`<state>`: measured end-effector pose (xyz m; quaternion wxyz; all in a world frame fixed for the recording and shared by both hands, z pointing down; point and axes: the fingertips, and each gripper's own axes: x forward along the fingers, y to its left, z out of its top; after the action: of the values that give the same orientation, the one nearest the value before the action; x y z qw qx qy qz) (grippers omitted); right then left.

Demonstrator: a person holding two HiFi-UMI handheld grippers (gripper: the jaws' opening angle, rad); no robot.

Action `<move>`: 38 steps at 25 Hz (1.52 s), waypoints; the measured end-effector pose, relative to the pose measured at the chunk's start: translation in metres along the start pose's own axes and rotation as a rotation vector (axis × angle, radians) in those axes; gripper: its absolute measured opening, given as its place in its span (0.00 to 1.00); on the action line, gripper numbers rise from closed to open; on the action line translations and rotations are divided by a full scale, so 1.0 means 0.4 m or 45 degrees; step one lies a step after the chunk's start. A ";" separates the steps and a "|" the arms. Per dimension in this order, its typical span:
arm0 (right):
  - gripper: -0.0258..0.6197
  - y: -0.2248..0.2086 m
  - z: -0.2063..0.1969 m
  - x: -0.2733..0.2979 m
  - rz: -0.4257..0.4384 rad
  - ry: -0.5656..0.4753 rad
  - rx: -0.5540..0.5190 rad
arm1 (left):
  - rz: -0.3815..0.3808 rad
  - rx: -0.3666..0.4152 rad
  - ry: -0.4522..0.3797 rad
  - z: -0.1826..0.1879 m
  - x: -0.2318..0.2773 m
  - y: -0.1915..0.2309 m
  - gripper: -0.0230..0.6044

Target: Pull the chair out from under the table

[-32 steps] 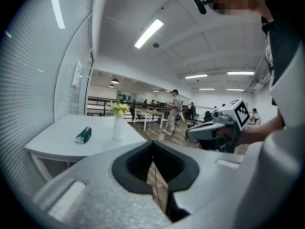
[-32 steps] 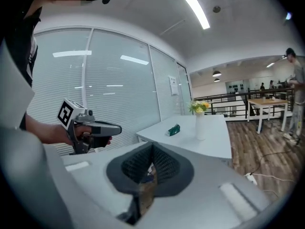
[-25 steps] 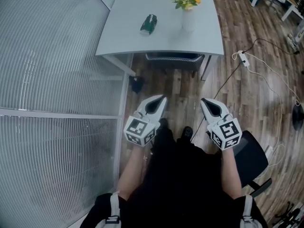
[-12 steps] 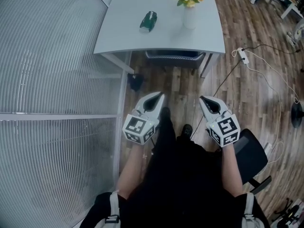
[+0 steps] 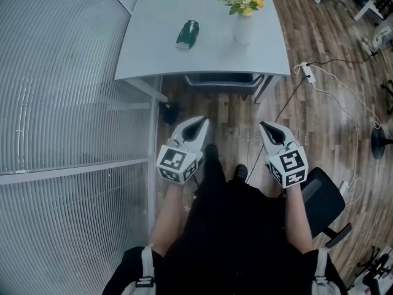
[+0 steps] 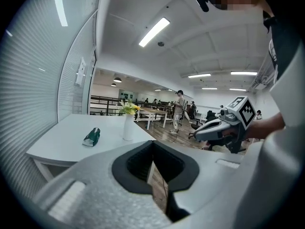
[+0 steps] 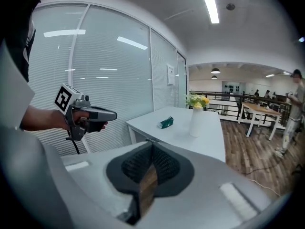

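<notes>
The chair (image 5: 223, 81) is tucked under the surface (image 5: 209, 57), in the upper middle of the frame. Only its dark back shows, as a strip just below the surface's near edge. Its long axis runs left to right along that edge. The back faces the person and the seat is hidden beneath. The left tongs (image 5: 198, 122) and right tongs (image 5: 266, 128) are both closed on nothing, side by side in mid-frame, with tips aimed toward the chair and well apart from it. On the surface stand a vase (image 5: 243, 27) and a green packet (image 5: 188, 34).
</notes>
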<state>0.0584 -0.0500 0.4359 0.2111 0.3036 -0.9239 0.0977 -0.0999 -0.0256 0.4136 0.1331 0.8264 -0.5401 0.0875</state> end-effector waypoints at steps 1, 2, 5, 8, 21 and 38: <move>0.04 -0.002 0.008 0.011 -0.007 -0.006 0.012 | -0.005 0.014 0.008 0.001 0.009 0.014 0.05; 0.04 -0.004 0.016 0.022 -0.013 -0.009 0.020 | -0.013 0.025 0.014 0.002 0.018 0.027 0.05; 0.04 -0.008 0.039 0.058 -0.039 -0.007 0.026 | -0.028 0.098 0.045 0.008 0.043 0.063 0.05; 0.04 -0.011 0.067 0.089 -0.071 -0.012 0.038 | -0.048 0.209 0.072 0.014 0.066 0.091 0.05; 0.04 0.016 0.110 0.236 -0.109 0.019 0.100 | -0.204 0.264 0.135 -0.006 0.153 0.221 0.06; 0.17 0.052 0.064 0.351 -0.093 0.157 0.105 | -0.298 0.364 0.283 -0.110 0.202 0.287 0.14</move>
<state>-0.0646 -0.1143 0.4750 0.2584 0.3390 -0.8926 0.1466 -0.1726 -0.1260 0.4931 0.0827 0.8792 -0.4044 0.2378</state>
